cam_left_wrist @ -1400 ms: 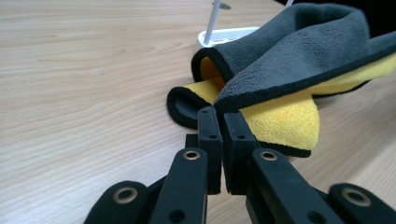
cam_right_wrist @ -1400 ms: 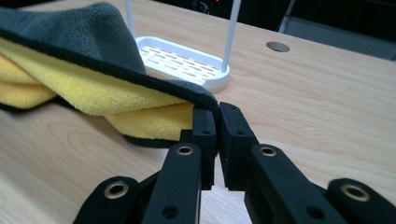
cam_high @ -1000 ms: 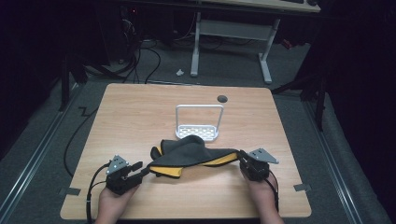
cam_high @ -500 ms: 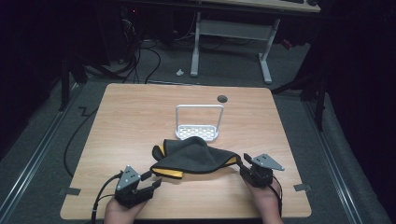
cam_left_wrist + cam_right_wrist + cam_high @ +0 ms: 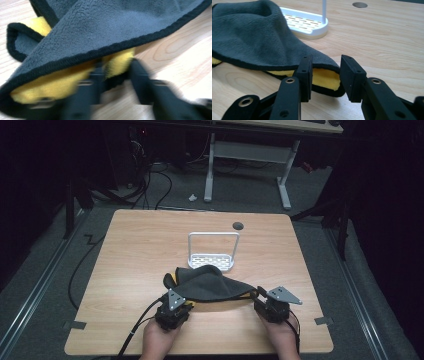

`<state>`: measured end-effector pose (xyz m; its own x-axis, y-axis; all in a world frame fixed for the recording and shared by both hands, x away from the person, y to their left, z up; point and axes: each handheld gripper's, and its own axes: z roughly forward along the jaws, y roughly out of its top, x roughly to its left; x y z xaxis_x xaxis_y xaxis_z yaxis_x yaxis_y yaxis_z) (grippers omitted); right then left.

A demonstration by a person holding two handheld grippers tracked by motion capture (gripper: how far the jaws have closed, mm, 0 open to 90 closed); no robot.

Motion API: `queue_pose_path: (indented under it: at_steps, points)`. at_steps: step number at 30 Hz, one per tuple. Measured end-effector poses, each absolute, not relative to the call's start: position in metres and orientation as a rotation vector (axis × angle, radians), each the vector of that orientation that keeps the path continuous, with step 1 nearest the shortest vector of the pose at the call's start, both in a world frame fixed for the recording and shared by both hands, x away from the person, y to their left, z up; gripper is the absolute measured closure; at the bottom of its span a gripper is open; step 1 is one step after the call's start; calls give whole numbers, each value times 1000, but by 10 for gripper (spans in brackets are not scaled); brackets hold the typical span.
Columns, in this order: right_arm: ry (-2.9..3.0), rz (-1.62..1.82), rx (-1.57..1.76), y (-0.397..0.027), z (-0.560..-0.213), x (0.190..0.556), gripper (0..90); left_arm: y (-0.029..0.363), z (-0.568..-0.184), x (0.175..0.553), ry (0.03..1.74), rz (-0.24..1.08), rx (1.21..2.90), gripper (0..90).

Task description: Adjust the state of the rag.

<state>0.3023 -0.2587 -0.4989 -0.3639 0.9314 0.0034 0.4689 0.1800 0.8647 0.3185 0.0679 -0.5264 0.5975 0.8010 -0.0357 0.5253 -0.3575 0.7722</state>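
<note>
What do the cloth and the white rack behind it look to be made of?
Cloth: looks like soft fleece or microfibre, matte with a fuzzy nap, grey over yellow, black stitched edging. White rack: probably plastic or coated metal; smooth, slightly glossy slotted base, thin handle.

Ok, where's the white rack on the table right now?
In the high view the white rack stands mid-table, just behind the grey and yellow cloth, with the small round hole behind it to the right.

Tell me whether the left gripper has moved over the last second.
Yes. In the high view the left gripper has slid rightward along the table's near edge, closer beneath the white wire rack, its jaws just closing around the grey-and-yellow fleece cloth.
</note>
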Motion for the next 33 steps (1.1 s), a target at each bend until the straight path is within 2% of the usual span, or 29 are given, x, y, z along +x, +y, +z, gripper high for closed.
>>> queue_pose_path:
  at_steps: [7, 11, 15, 22, 28, 29, 31, 33]
  points:
    - [2004, 1160, 1243, -241, -495, 286, 725, 78, -498, 307, 980, 475, 1945, 847]
    - [2114, 1097, 1205, -223, -506, 287, 789, 81, -487, 308, 974, 475, 1898, 847]
    - [2158, 1036, 1240, -218, -518, 294, 801, 83, -484, 310, 978, 447, 1862, 846]
    - [2084, 999, 1295, -216, -522, 314, 762, 82, -479, 301, 930, 417, 1860, 846]
    - [2104, 1017, 1257, -195, -519, 326, 696, 75, -473, 287, 863, 369, 1855, 845]
    - [2116, 994, 1244, -188, -519, 331, 653, 74, -472, 284, 850, 370, 1848, 845]
    - [2106, 1021, 1276, -187, -518, 336, 627, 75, -470, 283, 848, 377, 1842, 845]
    - [2081, 1034, 1291, -187, -516, 335, 626, 79, -468, 284, 858, 389, 1825, 845]
